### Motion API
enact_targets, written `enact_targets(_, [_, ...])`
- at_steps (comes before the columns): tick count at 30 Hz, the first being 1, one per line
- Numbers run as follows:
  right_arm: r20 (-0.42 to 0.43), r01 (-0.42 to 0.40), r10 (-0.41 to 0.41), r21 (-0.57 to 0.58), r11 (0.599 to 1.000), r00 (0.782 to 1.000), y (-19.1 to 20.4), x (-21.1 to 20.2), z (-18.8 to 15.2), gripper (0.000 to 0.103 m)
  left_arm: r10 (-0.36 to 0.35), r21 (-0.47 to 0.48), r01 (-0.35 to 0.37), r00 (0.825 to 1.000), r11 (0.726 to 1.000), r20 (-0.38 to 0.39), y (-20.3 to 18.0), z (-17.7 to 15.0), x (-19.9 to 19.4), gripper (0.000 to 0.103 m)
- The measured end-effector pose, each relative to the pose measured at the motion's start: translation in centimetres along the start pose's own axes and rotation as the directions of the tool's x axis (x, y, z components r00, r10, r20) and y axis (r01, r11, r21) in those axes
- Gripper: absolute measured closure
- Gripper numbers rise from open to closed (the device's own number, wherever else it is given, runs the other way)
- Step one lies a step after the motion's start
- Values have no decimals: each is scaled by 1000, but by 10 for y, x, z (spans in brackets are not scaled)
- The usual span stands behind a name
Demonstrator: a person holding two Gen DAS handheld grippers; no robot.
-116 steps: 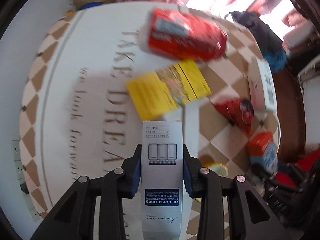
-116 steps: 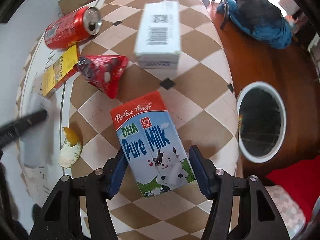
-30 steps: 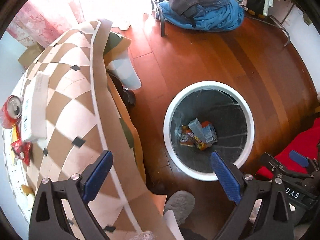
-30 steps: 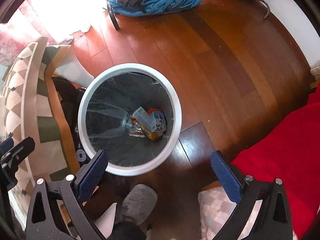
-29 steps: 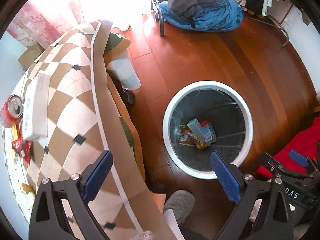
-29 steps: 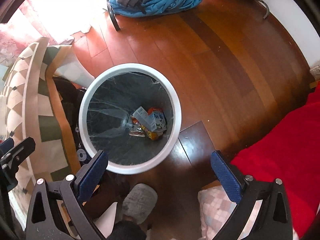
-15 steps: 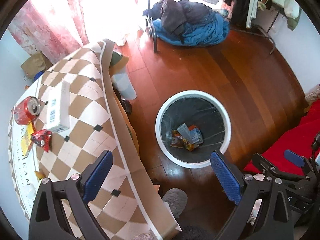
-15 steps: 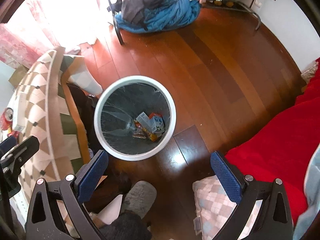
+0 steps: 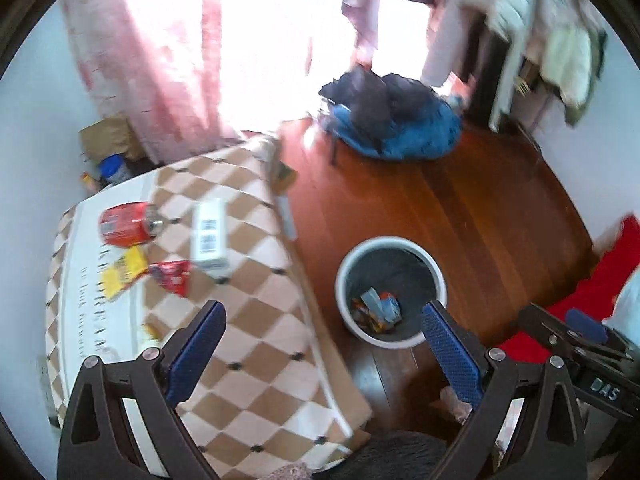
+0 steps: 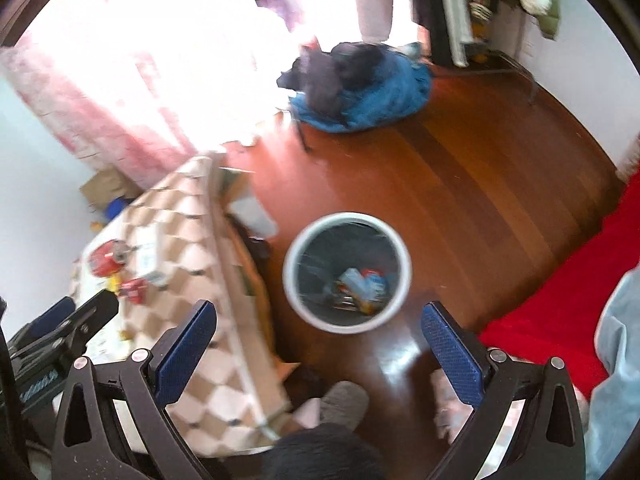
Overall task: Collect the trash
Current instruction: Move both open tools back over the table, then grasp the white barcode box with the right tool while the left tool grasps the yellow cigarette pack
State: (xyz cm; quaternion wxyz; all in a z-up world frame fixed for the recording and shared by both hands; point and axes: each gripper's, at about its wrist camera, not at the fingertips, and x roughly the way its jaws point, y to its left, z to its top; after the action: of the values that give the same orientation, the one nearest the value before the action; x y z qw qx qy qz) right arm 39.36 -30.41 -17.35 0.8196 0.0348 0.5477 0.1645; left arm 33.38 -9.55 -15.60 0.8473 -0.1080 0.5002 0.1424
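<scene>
Both tongs, left (image 9: 320,344) and right (image 10: 318,344), wide, empty. Bin (image 9: 390,242) holds some trash (cartons). Can (image 9: 128,224), box (image 9: 209,236), wrappers left on counter (image 9: 256,344).

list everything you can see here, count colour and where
trash bin: 1, white rim, dark liner, on the wooden floor beside the table; cartons and wrappers inside
soda can: 1, red, lying on the table
white box: 1, barcode up, right of the can
yellow packet: 1, below the can
red wrapper: 1, beside the yellow packet
clothes pile: 1, blue and dark, far floor
left gripper: open, empty
right gripper: open, empty
</scene>
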Motion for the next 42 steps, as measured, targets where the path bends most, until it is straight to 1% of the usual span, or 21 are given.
enact_targets(3, [-15,-49,48,-61,997,999,51,4,2,0,52,-62,-50,998,997,20,45,-2,-10,3])
enact_targets(5, [-34,-73,70,-98,992,997,84,15,1,0,108,-103,-106,994,989,12,84,-6,-7,3])
enact_targets(8, [-77,-97,88,-135,986,993,129,43,2,0,179,-148,-181,983,972,-30,140,-14,9,3])
enact_targets(10, [-121,-122,104,-152,981,987,162,74,4,0,223,-160,-231,972,960,-69,177,-20,26,3])
enact_targets(14, [-204,-153,116,-173,973,972,220,141,14,0,314,-94,-329,938,940,-149,240,-27,76,3])
enact_targets(18, [-272,-131,70,-211,969,960,272,213,28,2,349,-3,-357,915,934,-203,280,-24,122,4])
enact_targets(20, [-285,-106,35,-236,966,958,289,240,33,8,343,46,-342,913,939,-219,294,-20,140,4])
enact_targets(23, [-319,-77,-11,-262,962,948,309,278,40,10,312,135,-287,918,948,-242,305,-11,166,4])
enact_targets(24, [-327,-72,-22,-272,960,945,313,285,41,14,314,178,-275,915,945,-253,305,-9,175,4])
enact_targets(25, [-335,-75,-24,-279,958,942,316,291,41,24,303,204,-254,917,945,-260,305,-6,181,4])
enact_targets(27, [-358,-81,-28,-288,954,933,318,300,40,35,285,272,-207,915,940,-286,301,-4,193,4])
enact_targets(28, [-364,-84,-26,-285,955,931,317,302,42,42,253,305,-161,923,939,-290,297,-3,195,4])
enact_targets(30, [-374,-89,-25,-283,955,927,312,303,39,48,236,380,-117,929,918,-285,288,-2,199,4])
enact_targets(31, [-369,-89,-25,-289,953,929,311,302,38,51,250,423,-112,925,899,-287,283,-3,202,4])
enact_targets(32, [-367,-87,-29,-296,951,930,309,301,37,51,257,443,-106,921,890,-294,280,-4,205,4])
enact_targets(34, [-377,-88,-32,-297,951,926,304,299,34,52,234,453,-78,925,888,-300,276,-4,209,7])
enact_targets(35, [-381,-88,-34,-297,951,924,301,297,32,52,211,446,-55,928,893,-307,275,-3,209,15])
enact_targets(36, [-385,-87,-35,-296,951,922,298,296,31,52,190,435,-33,928,900,-322,275,-3,209,19])
enact_targets(37, [-388,-84,-39,-296,952,921,294,294,29,52,155,418,3,926,908,-344,274,-3,209,31])
enact_targets(38, [-388,-80,-43,-296,952,921,291,291,27,53,128,400,29,925,916,-359,273,-3,206,38])
enact_targets(42, [-395,-73,-52,-295,953,917,277,282,14,53,122,366,22,923,930,-366,270,-13,204,39])
